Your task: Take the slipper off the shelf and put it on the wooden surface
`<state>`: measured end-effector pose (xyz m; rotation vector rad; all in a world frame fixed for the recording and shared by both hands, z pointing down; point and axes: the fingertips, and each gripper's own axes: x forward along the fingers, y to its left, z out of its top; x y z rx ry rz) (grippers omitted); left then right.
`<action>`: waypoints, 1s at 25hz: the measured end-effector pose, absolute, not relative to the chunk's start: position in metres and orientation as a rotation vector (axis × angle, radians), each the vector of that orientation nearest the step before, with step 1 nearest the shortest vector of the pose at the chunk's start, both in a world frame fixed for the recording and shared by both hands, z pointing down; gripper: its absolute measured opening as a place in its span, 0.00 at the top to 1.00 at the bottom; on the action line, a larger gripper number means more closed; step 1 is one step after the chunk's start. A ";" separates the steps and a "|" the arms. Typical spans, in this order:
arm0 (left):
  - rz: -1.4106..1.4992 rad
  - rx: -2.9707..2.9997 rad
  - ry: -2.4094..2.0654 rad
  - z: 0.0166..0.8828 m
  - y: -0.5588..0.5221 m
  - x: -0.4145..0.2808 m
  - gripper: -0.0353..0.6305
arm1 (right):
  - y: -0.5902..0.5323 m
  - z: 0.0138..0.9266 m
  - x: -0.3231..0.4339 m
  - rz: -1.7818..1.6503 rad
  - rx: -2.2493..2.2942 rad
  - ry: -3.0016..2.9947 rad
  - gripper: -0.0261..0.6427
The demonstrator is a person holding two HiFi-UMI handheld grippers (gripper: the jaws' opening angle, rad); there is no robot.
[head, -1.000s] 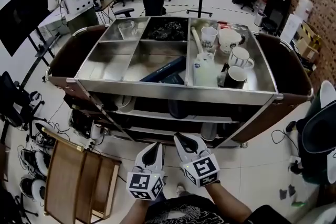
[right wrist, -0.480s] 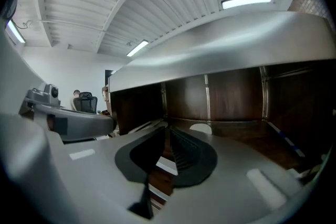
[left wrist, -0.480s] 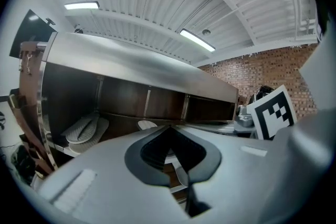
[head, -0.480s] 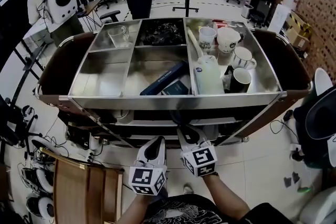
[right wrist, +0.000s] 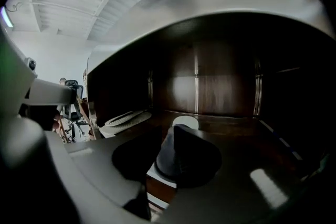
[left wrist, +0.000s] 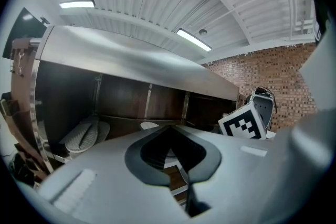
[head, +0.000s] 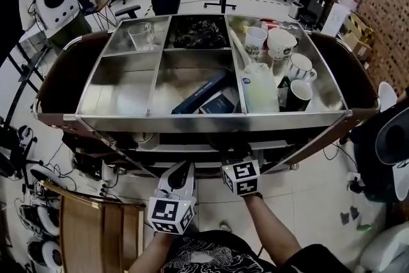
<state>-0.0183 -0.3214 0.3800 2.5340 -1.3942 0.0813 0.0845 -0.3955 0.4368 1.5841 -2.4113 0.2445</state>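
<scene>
**Mia:** Where is the slipper?

**Tom:** The dark slipper (right wrist: pixel 181 157) lies on the shelf (right wrist: pixel 226 126) of the cart (head: pixel 211 123), close to the shelf's front edge. The steel top (head: pixel 121 83) hangs right over it like a low roof.

**Mia:** Is a gripper at it?

**Tom:** Yes. The right gripper (head: pixel 231 160) is tucked in under the front rim of the steel top. Its jaws are opening, and the slipper sits in the gap between them. They are not squeezing it.

**Mia:** And the other one?

**Tom:** The left gripper (head: pixel 182 172) waits just outside the cart. Its jaws are together with nothing in them.

**Mia:** Is there room to move?

**Tom:** The shelf is dark and wide, with a brown back wall. Two pale slippers (right wrist: pixel 126 119) lie far to the left on it. The floor (head: pixel 307 201) in front of the cart is open. The wooden surface (head: pixel 89 236) stands low on the left, near the left gripper, with cables (head: pixel 61 156) beside it.

**Mia:** Any words to read?

**Tom:** The blue box (head: pixel 201 91) up top has print, but it is too small to read. The cube (head: pixel 241 177) shows only black and white squares.
</scene>
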 end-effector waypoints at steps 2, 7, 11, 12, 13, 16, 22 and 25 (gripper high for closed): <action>0.078 2.538 -1.396 0.378 -0.323 -0.022 0.94 | -0.405 0.442 0.085 0.244 1.587 -2.393 0.87; 0.075 2.533 -1.397 0.382 -0.323 -0.027 0.94 | -0.425 0.458 0.083 0.267 1.570 -2.354 0.79; 0.084 2.522 -1.389 0.392 -0.319 -0.028 0.94 | -0.442 0.471 0.080 0.282 1.551 -2.322 0.75; 0.085 2.521 -1.389 0.393 -0.318 -0.029 0.94 | -0.447 0.473 0.079 0.285 1.548 -2.314 0.74; 0.086 2.522 -1.390 0.393 -0.317 -0.030 0.94 | -0.450 0.476 0.078 0.290 1.545 -2.306 0.73; 0.089 2.520 -1.406 0.392 -0.315 -0.037 0.94 | -0.459 0.485 0.077 0.309 1.545 -2.277 0.71; 0.094 2.489 -1.465 0.396 -0.317 -0.056 0.94 | -0.474 0.500 0.079 0.347 1.567 -2.191 0.71; 0.095 2.474 -1.477 0.398 -0.318 -0.060 0.94 | -0.475 0.512 0.082 0.348 1.565 -2.135 0.71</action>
